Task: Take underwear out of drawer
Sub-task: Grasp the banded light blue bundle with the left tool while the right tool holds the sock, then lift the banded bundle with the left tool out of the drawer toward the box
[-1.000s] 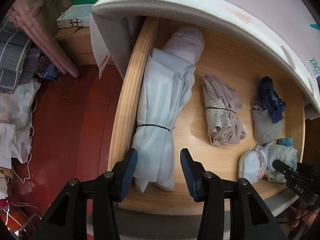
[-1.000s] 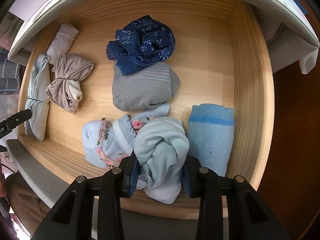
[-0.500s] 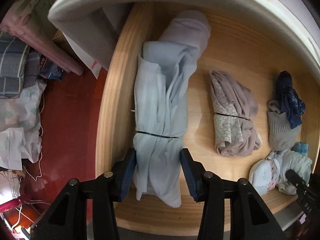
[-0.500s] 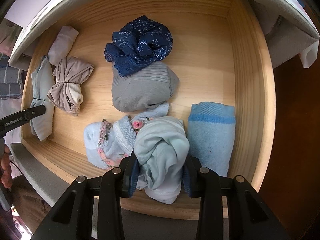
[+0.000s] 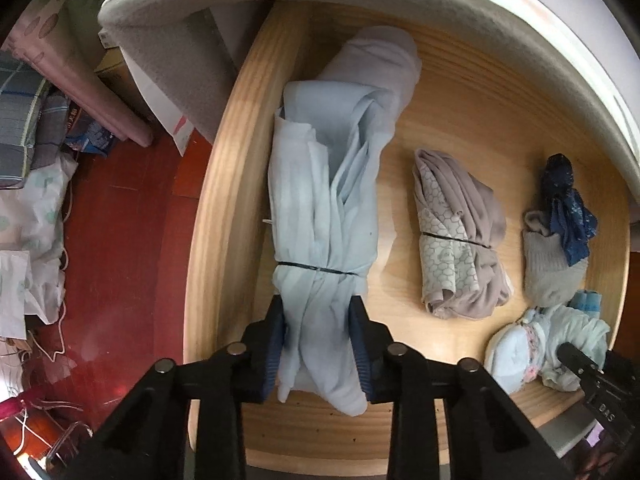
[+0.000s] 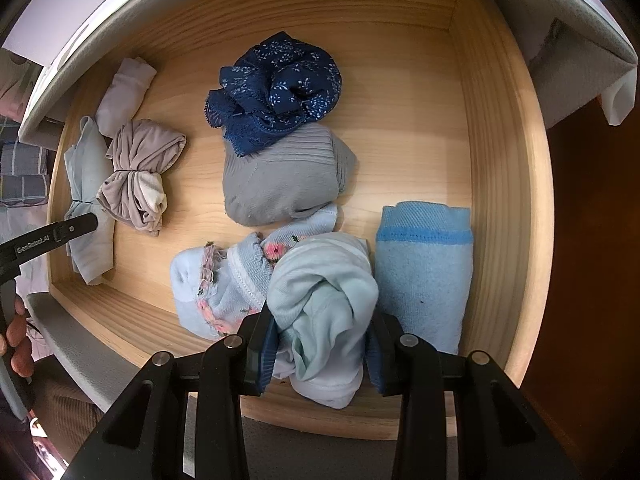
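The wooden drawer (image 5: 218, 208) stands pulled out, its pale grain smooth and its walls shallow, so each bundle should be raised straight up before it is carried off, clear of the near wall. Along the left wall lies the long pale-blue roll (image 5: 324, 216), thin crumpled fabric cinched by a black band; the left gripper (image 5: 318, 346) is closing on its near end, below the band, pads already denting the cloth. At the near right the right gripper (image 6: 320, 348) is clamped on the soft mint bundle (image 6: 324, 296), which lies beside a knitted blue roll (image 6: 424, 272).
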`<state>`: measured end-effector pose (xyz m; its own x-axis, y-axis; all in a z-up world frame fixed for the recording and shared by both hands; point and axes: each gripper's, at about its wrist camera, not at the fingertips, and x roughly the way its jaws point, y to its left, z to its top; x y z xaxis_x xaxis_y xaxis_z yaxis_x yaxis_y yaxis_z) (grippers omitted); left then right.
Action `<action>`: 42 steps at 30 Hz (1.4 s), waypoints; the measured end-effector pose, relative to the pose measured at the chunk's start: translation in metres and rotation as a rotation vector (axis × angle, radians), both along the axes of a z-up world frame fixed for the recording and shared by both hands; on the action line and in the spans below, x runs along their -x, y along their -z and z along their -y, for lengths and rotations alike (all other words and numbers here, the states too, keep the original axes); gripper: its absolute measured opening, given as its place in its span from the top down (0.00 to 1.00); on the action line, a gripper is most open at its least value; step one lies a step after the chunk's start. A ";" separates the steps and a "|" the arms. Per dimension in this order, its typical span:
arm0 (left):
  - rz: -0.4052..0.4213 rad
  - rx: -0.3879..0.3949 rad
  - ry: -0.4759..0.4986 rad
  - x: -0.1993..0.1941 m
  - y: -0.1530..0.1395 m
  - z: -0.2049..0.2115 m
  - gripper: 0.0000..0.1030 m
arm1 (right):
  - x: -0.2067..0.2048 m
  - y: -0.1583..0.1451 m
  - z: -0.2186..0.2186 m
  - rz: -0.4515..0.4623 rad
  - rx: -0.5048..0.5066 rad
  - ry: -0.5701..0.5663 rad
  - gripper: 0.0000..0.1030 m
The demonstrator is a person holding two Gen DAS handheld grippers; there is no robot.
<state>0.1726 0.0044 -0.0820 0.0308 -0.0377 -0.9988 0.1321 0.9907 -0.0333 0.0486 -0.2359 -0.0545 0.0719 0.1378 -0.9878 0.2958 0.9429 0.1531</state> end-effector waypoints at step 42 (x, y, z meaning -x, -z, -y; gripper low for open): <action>-0.092 0.021 0.017 -0.008 0.007 0.016 0.67 | 0.002 0.007 0.008 -0.003 -0.022 0.005 0.64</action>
<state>0.1806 -0.0119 -0.0892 -0.0614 -0.0588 -0.9964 0.1441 0.9873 -0.0672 0.0462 -0.2438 -0.0612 0.0696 0.1593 -0.9848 0.3011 0.9378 0.1730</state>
